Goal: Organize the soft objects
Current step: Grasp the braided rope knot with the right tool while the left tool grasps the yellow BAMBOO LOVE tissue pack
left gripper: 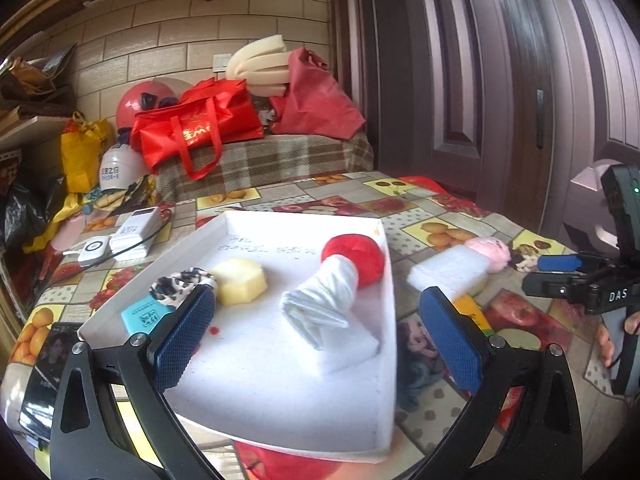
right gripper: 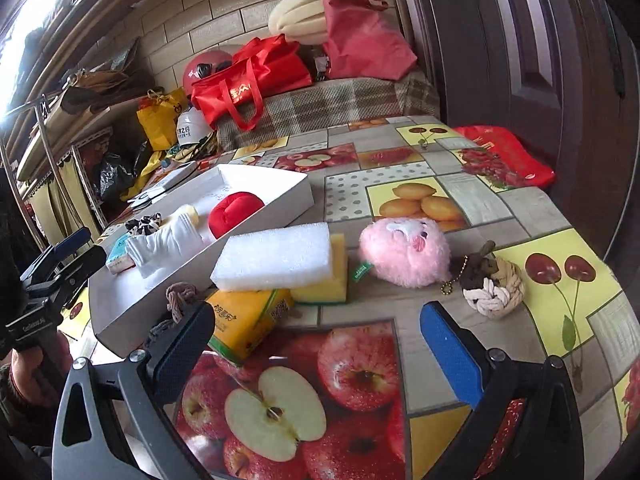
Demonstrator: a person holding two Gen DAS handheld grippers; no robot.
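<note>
My left gripper [left gripper: 316, 328] hangs wide open over the shallow white cardboard tray [left gripper: 384, 272], above a folded white cloth [left gripper: 324, 304]. My right gripper [right gripper: 316, 344] is spread wide too, empty, near the fluffy pink plush ball [right gripper: 404, 254].

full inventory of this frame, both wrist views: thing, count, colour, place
tray: 1, white, table's left part
red plush: 1, red, in tray, far side
white sock: 1, white, in tray, against red plush
yellow sponge block: 1, pale yellow, in tray
patterned scrunchie: 1, black and white, in tray
tissue pack: 1, teal, in tray, near corner
foam slab: 1, white, atop scrub sponge, right of tray
scrub sponge: 1, yellow and green, on table
yellow tissue pack: 1, yellow, on table
pink plush: 1, pink, on table
rope knot ball: 1, cream and brown, on table
left gripper: 1, blue pads, open over tray
right gripper: 1, blue pads, open over table
</note>
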